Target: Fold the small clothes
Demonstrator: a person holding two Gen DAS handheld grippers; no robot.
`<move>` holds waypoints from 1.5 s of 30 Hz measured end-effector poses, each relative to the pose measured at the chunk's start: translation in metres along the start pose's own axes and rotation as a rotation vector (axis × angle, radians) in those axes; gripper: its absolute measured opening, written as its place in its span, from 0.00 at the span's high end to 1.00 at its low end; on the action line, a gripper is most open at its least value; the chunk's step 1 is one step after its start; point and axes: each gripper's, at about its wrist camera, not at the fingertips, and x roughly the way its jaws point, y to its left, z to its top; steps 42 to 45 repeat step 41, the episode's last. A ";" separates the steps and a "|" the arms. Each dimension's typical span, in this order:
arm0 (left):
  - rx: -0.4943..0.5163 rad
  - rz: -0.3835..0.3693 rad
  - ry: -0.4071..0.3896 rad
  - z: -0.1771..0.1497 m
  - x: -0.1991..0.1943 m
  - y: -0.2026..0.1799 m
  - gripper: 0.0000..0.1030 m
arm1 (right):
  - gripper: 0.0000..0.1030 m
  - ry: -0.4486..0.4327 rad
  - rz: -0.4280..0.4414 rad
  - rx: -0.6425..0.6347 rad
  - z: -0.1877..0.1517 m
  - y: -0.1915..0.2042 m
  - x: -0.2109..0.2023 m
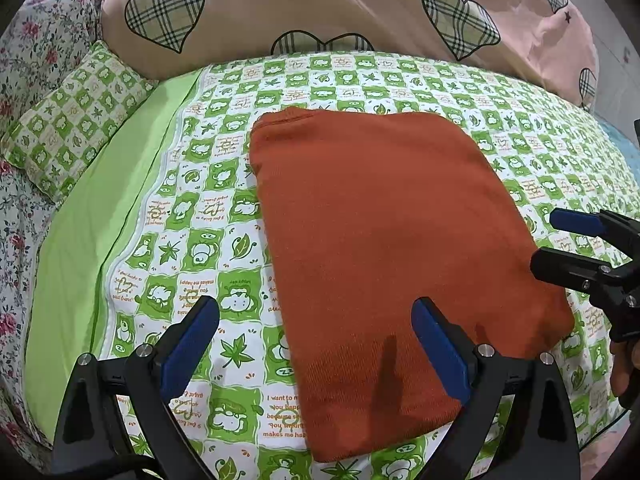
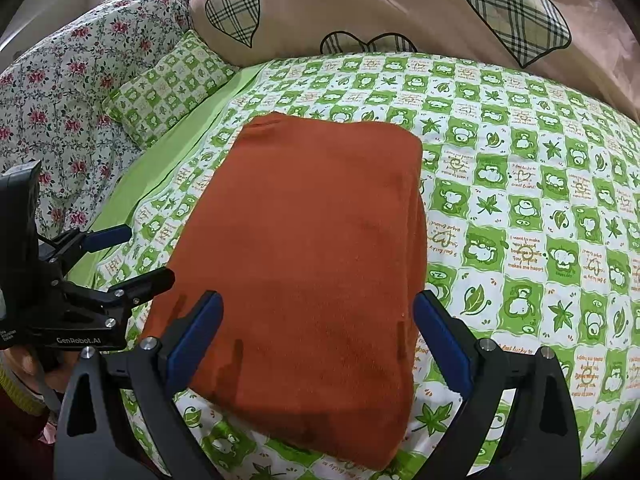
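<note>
Open sheet around garment (pillows behind)

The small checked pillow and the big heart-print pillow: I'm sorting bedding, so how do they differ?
The small checked pillow has green-and-white squares with leaves and cartoon figures; the heart-print pillow is pink with plaid hearts. The checked pillow is much smaller than the heart-print one. The checked pillow lies at the left by the floral bedding; the heart-print pillow spans the far side. Both lie beyond the folded orange garment, untouched.

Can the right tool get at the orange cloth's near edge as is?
Probably yes: the right tool is open just above the cloth, and nothing lies between. The left tool hangs off to the side.
</note>
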 end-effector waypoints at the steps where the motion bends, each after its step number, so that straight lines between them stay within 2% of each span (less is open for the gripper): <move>1: -0.002 -0.004 0.001 0.000 0.000 0.001 0.06 | 0.07 -0.001 0.000 0.000 0.001 -0.001 0.000; 12: -0.003 -0.002 0.009 0.010 0.014 0.006 0.06 | 0.07 0.000 0.005 0.023 0.004 -0.009 0.004; 27: -0.005 0.009 -0.036 0.011 0.008 0.005 0.07 | 0.07 0.000 0.008 0.030 0.005 -0.011 0.006; 34: 0.002 0.004 -0.031 0.012 0.010 0.007 0.09 | 0.07 0.009 -0.004 0.021 0.007 -0.006 0.011; 39: 0.017 0.032 -0.040 0.011 0.009 0.004 0.09 | 0.07 0.018 -0.009 0.025 0.007 -0.005 0.015; 45: 0.014 0.020 -0.038 0.012 0.009 0.004 0.09 | 0.07 0.020 -0.011 0.025 0.007 -0.004 0.016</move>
